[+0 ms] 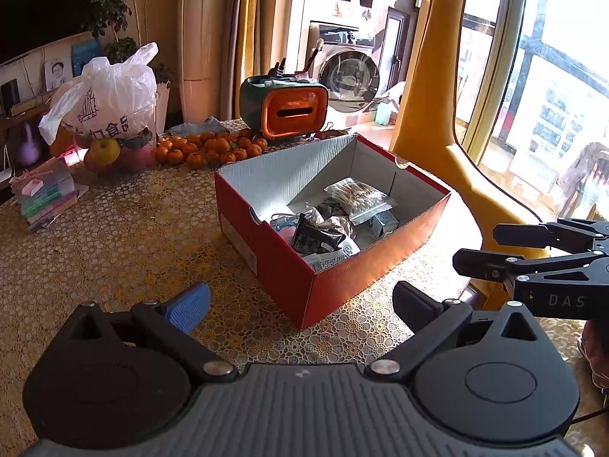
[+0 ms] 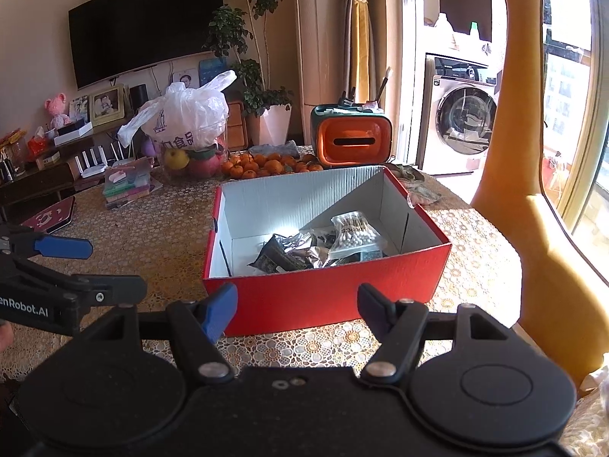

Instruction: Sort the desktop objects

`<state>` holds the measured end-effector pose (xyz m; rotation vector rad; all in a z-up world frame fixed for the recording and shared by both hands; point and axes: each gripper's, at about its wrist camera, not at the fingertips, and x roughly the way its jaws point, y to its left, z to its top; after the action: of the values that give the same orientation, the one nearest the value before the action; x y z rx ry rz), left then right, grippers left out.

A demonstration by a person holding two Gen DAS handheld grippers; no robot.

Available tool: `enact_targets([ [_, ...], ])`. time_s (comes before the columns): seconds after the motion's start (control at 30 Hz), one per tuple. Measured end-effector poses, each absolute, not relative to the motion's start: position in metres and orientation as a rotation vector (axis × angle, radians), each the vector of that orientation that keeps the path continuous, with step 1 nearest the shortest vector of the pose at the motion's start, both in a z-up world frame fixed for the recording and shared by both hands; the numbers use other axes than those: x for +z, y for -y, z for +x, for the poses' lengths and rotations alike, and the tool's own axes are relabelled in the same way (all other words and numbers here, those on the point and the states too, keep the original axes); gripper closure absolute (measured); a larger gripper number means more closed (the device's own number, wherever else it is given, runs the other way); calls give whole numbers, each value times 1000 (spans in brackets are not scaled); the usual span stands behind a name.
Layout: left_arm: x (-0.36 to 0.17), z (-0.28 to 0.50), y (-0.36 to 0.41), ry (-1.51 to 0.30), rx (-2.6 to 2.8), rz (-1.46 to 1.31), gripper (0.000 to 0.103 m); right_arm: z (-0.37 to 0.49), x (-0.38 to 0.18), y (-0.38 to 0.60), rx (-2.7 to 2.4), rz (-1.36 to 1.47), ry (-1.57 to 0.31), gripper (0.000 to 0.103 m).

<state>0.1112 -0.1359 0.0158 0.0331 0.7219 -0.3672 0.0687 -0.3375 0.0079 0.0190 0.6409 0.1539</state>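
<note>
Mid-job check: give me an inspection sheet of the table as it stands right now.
Surface: round table with floral lace cover.
Job's things: open red cardboard box holds a clear bag of cotton swabs and dark foil packets.
Clutter: mandarins, white plastic bag over fruit, orange tissue holder, stacked booklets.
Grippers: left gripper and right gripper both open, empty.
Cables: nothing seen on table.
Surroundings: yellow chair, washing machine.
</note>
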Motion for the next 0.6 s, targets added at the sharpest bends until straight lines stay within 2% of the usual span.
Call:
enact_targets([
  [0.6,15,106,133,-713,-394,9,1,62,-1,332,162,53,-676,33],
])
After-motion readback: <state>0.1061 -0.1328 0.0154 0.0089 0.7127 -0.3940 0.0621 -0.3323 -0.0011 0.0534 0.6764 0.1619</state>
